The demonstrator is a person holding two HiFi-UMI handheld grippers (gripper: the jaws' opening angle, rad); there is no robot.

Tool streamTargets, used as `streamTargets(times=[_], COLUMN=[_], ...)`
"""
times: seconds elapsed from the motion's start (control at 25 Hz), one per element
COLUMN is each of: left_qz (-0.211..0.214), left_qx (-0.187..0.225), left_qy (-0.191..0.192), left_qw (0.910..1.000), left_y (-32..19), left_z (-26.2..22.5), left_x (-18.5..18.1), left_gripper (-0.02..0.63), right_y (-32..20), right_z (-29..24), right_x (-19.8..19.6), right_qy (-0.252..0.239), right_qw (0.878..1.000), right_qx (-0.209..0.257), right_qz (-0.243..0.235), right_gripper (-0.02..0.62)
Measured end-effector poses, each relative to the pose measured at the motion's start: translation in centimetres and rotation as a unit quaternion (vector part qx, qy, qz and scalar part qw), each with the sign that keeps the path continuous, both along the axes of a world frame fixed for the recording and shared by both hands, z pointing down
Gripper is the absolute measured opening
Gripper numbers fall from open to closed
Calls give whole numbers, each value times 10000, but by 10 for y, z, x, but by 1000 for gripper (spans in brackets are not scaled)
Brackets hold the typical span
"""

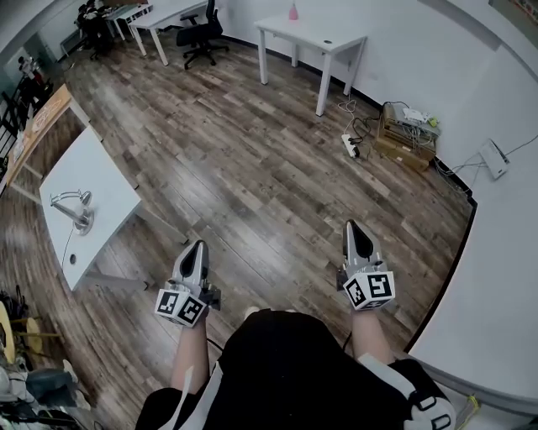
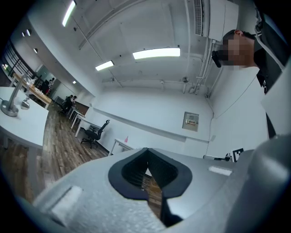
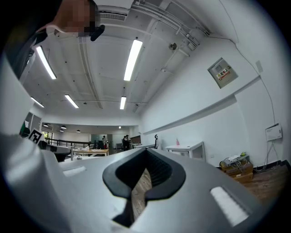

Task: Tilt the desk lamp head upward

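The person stands on a wood floor point(image 1: 252, 168), holding both grippers low in front of the body and pointing them forward over bare boards. The left gripper point(image 1: 197, 249) has its jaws pressed together with nothing between them. In the left gripper view only a sliver of floor shows through the gap behind the pads. The right gripper point(image 1: 356, 228) is the same: its jaws are together and empty, and in its own view floorboards show through the slot.

The lamp point(image 1: 76, 210) stands on a white bench point(image 1: 105, 180) at the left of the head view, well apart from both grippers. It is silver, with a round base and a thin arm that bends over toward the bench's left side. It is too small to tell how its head is angled. A cord point(image 1: 65, 243) runs from the base toward the near end of the bench. In the left gripper view the lamp appears at the far left edge, with its stem rising from the base.

Further off, a white table point(image 1: 313, 38) stands by the wall with a pink bottle point(image 1: 292, 11) on it, and an office chair point(image 1: 202, 34) is to its left. By the right wall a power strip point(image 1: 350, 146) lies on the floor near a cardboard box point(image 1: 403, 134). A second white bench point(image 1: 496, 277) curves along the right side.
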State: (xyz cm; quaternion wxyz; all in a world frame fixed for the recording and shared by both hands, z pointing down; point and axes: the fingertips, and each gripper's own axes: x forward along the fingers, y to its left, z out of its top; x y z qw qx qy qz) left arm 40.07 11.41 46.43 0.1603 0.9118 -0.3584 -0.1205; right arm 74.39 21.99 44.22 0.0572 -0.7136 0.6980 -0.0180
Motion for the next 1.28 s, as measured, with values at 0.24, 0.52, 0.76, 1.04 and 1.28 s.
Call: streamTargets(times=[0.24, 0.52, 0.76, 1.04, 1.28], left_qz=[-570, -1312, -1841, -2178, -2564], left_qx=[-40, -67, -152, -151, -5], left_qy=[-53, -152, -234, -155, -345], left_qw=[9984, 9912, 9825, 9758, 9659], left_y=[10, 31, 50, 58, 54], left_z=[-3, -4, -6, 5, -3], left_x=[-37, -93, -129, -179, -233], left_gripper=[-3, -3, -3, -3, -3], right_y=[-30, -61, -78, -96, -117], right_z=[4, 1, 4, 10, 5], right_x=[-14, -58, -97, -138, -187], right_qy=[-126, -139, -180, -263, -326], right_qw=[9991, 9944, 9861, 9822, 9774], right_qx=[-142, -140, -273, -328, -262], right_qz=[-380, -1040, -1631, -1830, -2071], right_gripper=[5, 5, 5, 5, 5])
